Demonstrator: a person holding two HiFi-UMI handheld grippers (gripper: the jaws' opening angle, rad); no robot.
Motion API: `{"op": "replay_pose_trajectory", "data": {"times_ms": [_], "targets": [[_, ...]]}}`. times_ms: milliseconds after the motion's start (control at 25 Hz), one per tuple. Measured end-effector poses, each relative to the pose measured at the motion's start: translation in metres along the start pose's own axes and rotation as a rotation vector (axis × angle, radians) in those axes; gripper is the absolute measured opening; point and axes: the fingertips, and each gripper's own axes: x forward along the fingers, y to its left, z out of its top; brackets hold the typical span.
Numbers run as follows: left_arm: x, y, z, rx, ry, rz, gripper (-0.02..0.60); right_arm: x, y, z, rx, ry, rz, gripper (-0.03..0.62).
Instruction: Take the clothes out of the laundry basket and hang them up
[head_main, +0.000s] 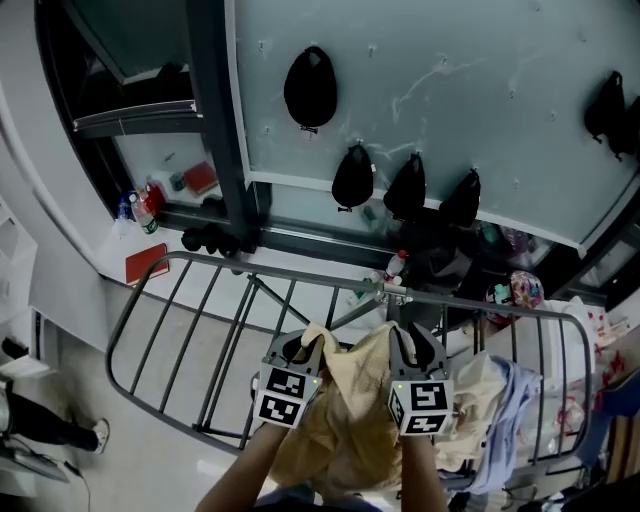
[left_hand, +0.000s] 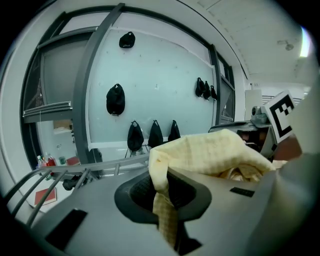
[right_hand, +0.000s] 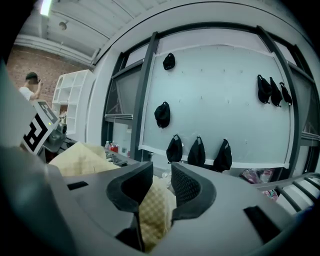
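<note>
- Left claw (head_main: 303, 352), close in at 7 o'clock of the head view, is seen clamped on a top edge of the yellow checked cloth (head_main: 355, 410). The fabric is pinched tight between the pads.
- Right claw (head_main: 415, 350), at 5 o'clock, is seen with its jaws parted. A fold of the same cloth lies loosely between them and is not pressed.
- Cloth is held up between the two claws, above the middle of the drying rack (head_main: 170, 300). Whether it rests on a bar cannot be told.
- Bare bars are noted at 9 to 10 o'clock from the claws, and other garments (head_main: 505, 395) are draped at 3 o'clock.
- No laundry basket is seen in any view.
- Step judged: the cloth is being laid over the rack.
- To be done well:
  - The left grip should be held until the weight is borne by a bar.
  - The edge should be drawn toward 9 o'clock so the cloth is spread, not bunched.
  - The fold should be cleared from the right claw before withdrawal, lest the cloth be dragged off.
</note>
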Motion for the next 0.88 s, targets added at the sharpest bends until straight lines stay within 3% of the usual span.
{"op": "replay_pose_trajectory", "data": {"times_ms": [120, 280, 480, 720, 880], "targets": [[-0.002, -0.001, -0.003, -0.012, 0.017, -0.003, 0.047, -0.004, -0.004, 0.001, -0.003, -0.004, -0.016, 0.135], [-0.007, -0.005, -0.009, -0.021, 0.045, -0.015, 0.188, -0.012, -0.011, 0.003, -0.016, -0.024, -0.033, 0.171], [-0.02, -0.003, -0.014, -0.019, 0.061, 0.015, 0.272, -0.027, -0.013, 0.017, -0.012, -0.07, -0.052, 0.19], [-0.037, -0.001, -0.032, 0.015, 0.114, 0.079, 0.338, -0.049, -0.011, 0.025, -0.005, -0.115, -0.057, 0.196], [-0.048, -0.003, -0.031, 0.021, 0.095, 0.124, 0.356, -0.068, -0.01, 0.029, -0.003, -0.139, -0.044, 0.196]]}}
